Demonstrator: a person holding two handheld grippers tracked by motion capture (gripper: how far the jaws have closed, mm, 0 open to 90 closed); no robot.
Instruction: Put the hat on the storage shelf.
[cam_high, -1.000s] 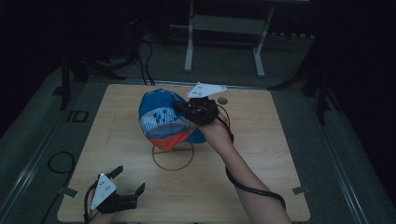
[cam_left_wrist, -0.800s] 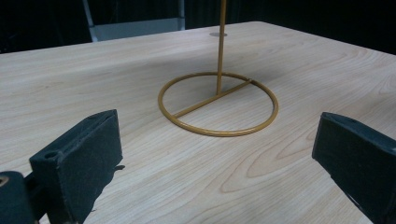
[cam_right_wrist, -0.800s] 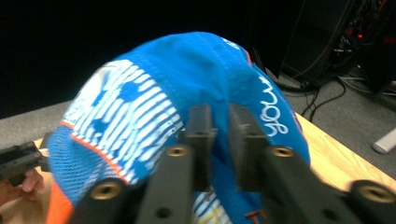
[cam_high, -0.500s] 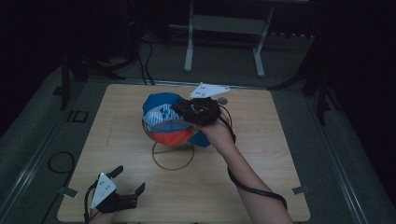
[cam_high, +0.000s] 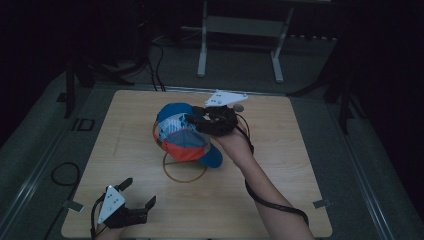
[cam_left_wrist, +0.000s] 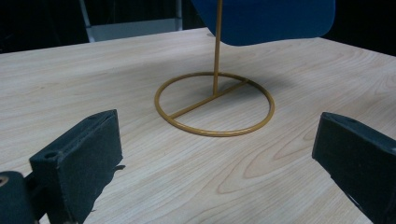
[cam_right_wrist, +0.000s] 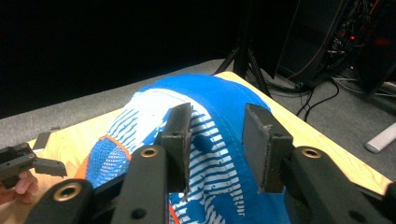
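Wooden table (cam_high: 300, 175): cap (cam_high: 182, 132) on stand, brim pointing toward the person.

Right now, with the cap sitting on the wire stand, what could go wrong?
1. The right tongs have just been opening over the cap; a pad could snag the fabric on withdrawal.
2. The cap looks tilted on the thin wire stand, so it might slide off.
3. A bump could tip the light stand.

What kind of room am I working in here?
Probably a lab or recording studio: a bare wooden table on grey carpet in a darkened room, metal stand legs behind it, and cables running to equipment racks.
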